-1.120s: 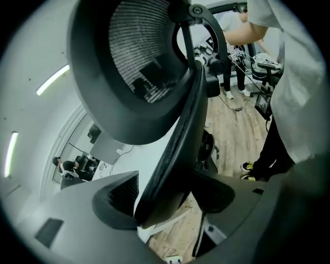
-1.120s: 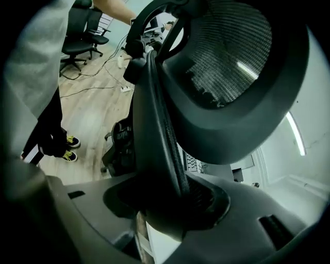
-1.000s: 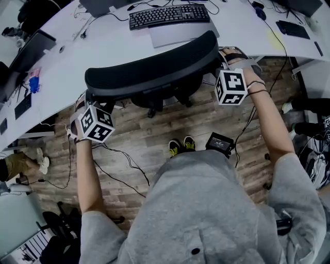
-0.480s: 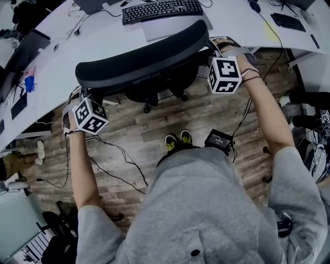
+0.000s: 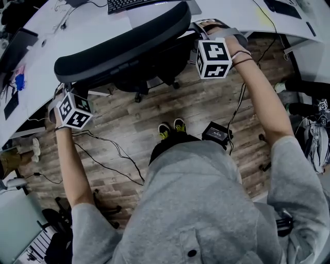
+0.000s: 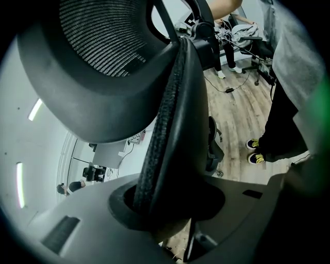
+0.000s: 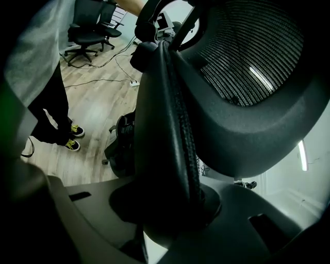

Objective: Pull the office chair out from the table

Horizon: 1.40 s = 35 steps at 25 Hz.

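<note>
So, looking down from the head view, the office chair (image 5: 124, 49) sits in the upper middle of the frame. Its curved black backrest runs from centre left up toward the top centre, and the seat is tucked under the edge of the white surface (image 5: 77, 31). A keyboard (image 5: 129, 4) pokes in at the very top.

The left gripper (image 6: 170, 198) is at the backrest's left end. In its own view the fingers (image 6: 77, 227) are partway closed and clamped right on the padded side edge of the backrest, with the mesh looming above.

The right gripper (image 7: 170, 206) is at the other end, upper centre-right of the head view. Its fingers (image 7: 258, 227) are closing, and the backrest's edge already fills the gap between them, pressed on both sides.

The person's yellow-and-black shoes (image 5: 171, 129) stand on the wooden floor (image 5: 129, 111) mid-frame. A small black box (image 5: 215, 133) lies just to their right, with cables trailing off to the left.
</note>
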Tool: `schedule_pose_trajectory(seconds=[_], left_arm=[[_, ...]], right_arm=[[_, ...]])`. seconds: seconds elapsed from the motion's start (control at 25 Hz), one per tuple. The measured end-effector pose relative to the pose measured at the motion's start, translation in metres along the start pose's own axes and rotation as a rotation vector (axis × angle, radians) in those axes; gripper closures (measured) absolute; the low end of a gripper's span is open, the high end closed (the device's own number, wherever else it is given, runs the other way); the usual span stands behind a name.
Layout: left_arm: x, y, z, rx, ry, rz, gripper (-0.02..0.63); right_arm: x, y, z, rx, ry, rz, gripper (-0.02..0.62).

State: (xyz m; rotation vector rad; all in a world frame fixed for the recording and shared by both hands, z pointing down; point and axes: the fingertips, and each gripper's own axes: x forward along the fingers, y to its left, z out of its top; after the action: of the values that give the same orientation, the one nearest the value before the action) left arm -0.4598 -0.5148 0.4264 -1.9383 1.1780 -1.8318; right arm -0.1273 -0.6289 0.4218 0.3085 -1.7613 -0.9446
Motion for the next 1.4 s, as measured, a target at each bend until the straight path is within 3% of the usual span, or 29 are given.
schedule_pose_trajectory(seconds=[0.96,1.4], left_arm=[[-0.061,-0.071,0.007,-0.020,0.003,0.024,0.459],[-0.101,-0.124,0.008,-0.008,0.000,0.013,0.460]], right_arm=[[-0.064,0.063,0.002,-0.021,-0.013,-0.004,0.482],[-0.110,0.111,0.007,-0.011,-0.007,-0.008,0.482]])
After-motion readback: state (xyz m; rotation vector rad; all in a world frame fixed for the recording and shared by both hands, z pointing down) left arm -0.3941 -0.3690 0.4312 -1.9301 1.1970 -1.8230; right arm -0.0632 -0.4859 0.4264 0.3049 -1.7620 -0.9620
